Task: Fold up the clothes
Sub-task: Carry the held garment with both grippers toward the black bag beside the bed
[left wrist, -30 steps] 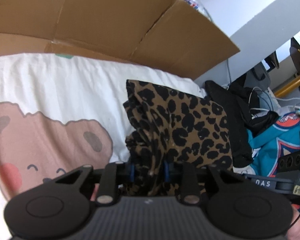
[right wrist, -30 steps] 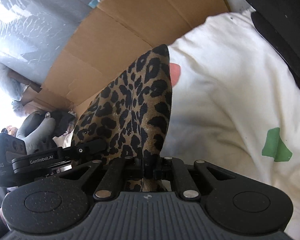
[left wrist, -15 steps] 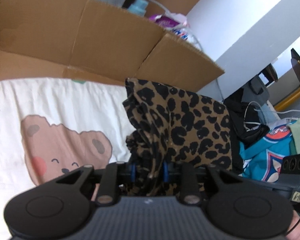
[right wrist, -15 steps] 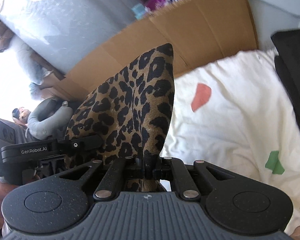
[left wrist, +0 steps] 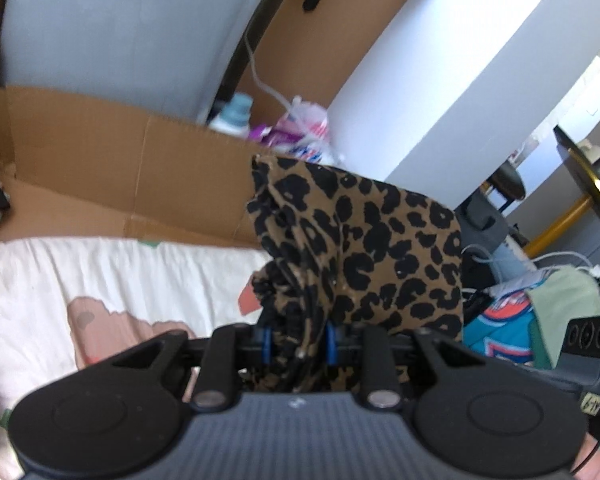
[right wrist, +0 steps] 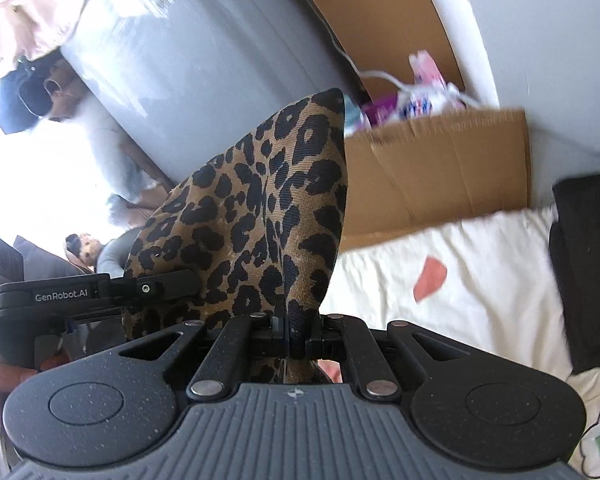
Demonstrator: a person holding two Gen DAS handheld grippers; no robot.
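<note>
- Leopard-print garment (left wrist: 364, 248) bunches up from centre toward 1 o'clock in the left wrist view, clamped in the left gripper (left wrist: 298, 338), above a white bedsheet (left wrist: 100, 276).
- Right wrist view: right gripper (right wrist: 296, 330) pinches the same garment's edge, fabric rising toward 12 o'clock; cardboard box (right wrist: 440, 176) at 2 o'clock.

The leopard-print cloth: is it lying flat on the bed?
No, the leopard-print cloth is bunched and pinched in the left tool, standing up above the white bedsheet.

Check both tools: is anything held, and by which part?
Both hold the leopard-print garment. The left tool clamps a bunched section of it; the right tool pinches a folded edge below an upstanding corner.
</note>
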